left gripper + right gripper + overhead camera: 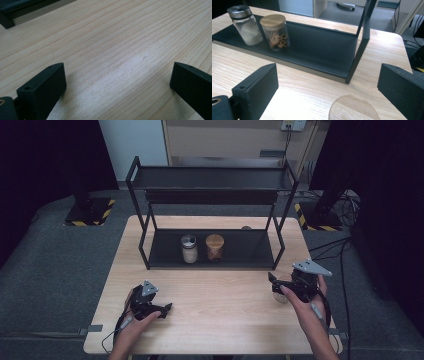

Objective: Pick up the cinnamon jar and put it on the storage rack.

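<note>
Both hand-held grippers gape wide, empty: left point(161, 310) over table point(225, 290); right point(274, 282) above wooden-lidded jar point(354, 108).

Dim room, lit table point(210, 290); soft glare on wood; near claws slightly blurred.

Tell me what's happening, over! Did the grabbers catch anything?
Left gripper open, empty, low over the table. Right gripper open above a wooden lid, not gripping. Two jars sit on the rack. Nothing blocking.

left gripper point(159, 309): fingers apart, low | right gripper point(273, 285): fingers apart, raised, gripping nothing
</note>
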Available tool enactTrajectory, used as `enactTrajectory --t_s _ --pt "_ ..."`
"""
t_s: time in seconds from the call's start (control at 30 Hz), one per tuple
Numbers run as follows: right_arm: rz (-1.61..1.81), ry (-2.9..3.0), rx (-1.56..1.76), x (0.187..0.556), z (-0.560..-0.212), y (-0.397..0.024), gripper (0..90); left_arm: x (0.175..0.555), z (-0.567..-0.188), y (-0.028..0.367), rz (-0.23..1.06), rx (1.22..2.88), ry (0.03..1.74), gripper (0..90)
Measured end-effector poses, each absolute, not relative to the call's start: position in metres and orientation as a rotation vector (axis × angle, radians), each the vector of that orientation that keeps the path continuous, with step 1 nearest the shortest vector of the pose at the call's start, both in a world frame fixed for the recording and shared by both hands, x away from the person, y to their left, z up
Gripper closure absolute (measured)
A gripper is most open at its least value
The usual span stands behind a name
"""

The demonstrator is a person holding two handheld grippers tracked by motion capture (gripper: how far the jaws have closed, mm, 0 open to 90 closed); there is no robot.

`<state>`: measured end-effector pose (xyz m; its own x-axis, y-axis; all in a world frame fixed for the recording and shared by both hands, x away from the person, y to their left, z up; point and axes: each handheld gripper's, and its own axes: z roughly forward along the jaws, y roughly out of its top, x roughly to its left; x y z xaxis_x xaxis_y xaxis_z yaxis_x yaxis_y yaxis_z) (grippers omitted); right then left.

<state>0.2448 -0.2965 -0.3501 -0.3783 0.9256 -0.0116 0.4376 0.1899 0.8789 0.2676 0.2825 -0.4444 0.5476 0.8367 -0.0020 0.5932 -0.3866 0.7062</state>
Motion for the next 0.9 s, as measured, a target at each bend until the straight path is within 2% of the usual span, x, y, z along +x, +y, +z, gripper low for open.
enactTrajectory --t_s 0.9 --pt "1.090 1.862 1.354 0.220 -0.381 -0.322 3.4 0.267 -0.444 0.282 0.474 2.117 1.150 0.0"
